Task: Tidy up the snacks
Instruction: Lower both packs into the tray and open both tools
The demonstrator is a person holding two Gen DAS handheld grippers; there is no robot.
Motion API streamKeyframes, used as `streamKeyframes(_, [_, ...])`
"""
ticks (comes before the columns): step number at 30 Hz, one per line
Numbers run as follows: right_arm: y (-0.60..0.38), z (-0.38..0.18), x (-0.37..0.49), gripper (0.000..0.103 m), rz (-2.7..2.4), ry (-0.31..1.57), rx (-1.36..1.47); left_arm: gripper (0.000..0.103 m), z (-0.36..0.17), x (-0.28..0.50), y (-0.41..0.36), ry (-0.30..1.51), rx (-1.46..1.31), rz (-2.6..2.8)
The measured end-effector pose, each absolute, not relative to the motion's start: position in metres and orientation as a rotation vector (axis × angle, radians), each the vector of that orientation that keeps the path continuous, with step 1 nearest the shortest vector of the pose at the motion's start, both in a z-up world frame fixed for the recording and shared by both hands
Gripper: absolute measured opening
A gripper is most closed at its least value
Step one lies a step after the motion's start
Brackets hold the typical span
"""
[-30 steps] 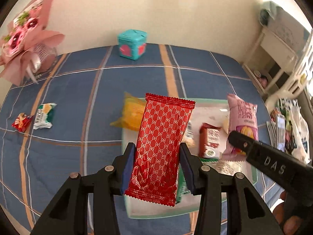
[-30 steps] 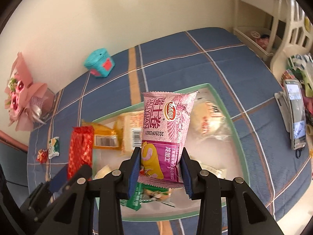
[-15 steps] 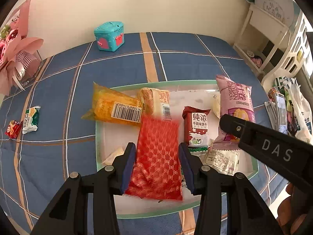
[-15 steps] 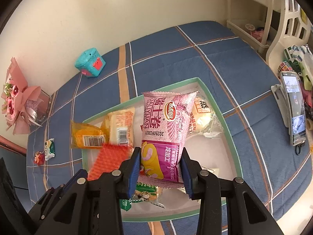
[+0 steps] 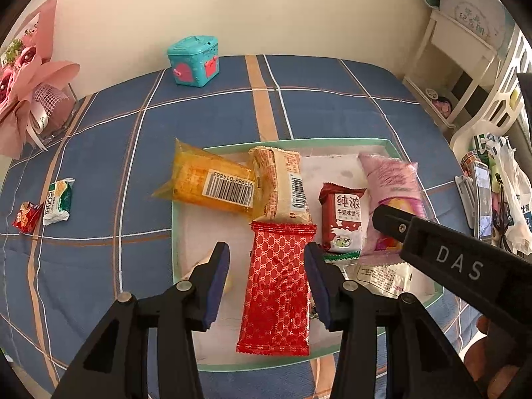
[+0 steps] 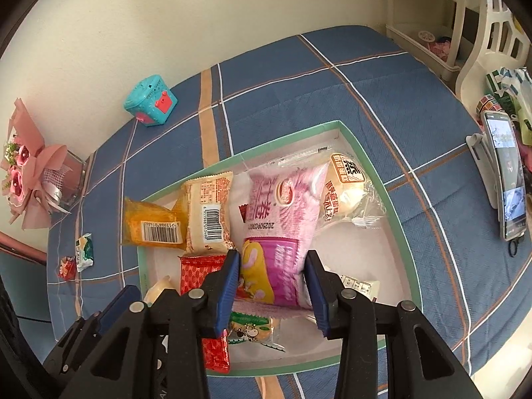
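A green-rimmed tray (image 5: 186,259) is seen on a blue plaid worktop, already crowded with snacks. The left gripper (image 5: 266,286) is parted, its jaws opening, with a red packet (image 5: 277,289) lying flat in the tray between them, seemingly untouched by the pads. The right gripper (image 6: 272,286) is narrow, its jaws opening around a pink packet (image 6: 279,219) that leans over other snacks and looks blurred, as if slipping. Once freed, the pink packet could be tipped onto the bun (image 6: 347,193) beside it or slid onto the red packet. A yellow packet (image 5: 206,183) overhangs the tray's left rim and could be knocked out. Two small snacks (image 5: 58,198) remain near the worktop's left edge.
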State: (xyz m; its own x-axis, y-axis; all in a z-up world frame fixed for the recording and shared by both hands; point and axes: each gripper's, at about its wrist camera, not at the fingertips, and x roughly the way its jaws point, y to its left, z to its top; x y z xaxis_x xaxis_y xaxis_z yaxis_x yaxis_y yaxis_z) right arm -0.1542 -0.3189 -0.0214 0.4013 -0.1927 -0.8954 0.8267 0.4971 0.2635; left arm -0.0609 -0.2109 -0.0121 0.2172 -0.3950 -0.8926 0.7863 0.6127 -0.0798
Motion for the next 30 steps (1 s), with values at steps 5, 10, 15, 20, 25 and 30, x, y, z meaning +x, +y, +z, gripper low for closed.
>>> streamKeyframes(5, [-0.319, -0.019, -0.155, 0.058, -0.748, 0.935, 0.803, 0.054, -0.010, -0.057, -0.208, 1.071, 0.421, -0.850])
streamKeyframes(10, [-0.318, -0.018, -0.154, 0.059, -0.748, 0.939, 0.798, 0.058, -0.006, -0.049, -0.204, 1.075, 0.387, -0.839])
streamKeyframes(15, [-0.316, -0.018, -0.153, 0.059, -0.747, 0.950, 0.786, 0.059, -0.004, -0.026, -0.189, 1.103, 0.308, -0.787])
streamKeyframes(20, [-0.312, -0.017, -0.146, 0.059, -0.740, 0.963, 0.761, 0.060, -0.002, 0.006, -0.166, 1.128, 0.200, -0.700])
streamKeyframes(25, [-0.304, -0.014, -0.137, 0.059, -0.728, 0.971, 0.735, 0.060, 0.000, 0.029, -0.145, 1.141, 0.128, -0.639])
streamKeyframes(30, [-0.294, -0.013, -0.126, 0.059, -0.711, 0.982, 0.707, 0.060, 0.002, 0.047, -0.126, 1.153, 0.063, -0.596])
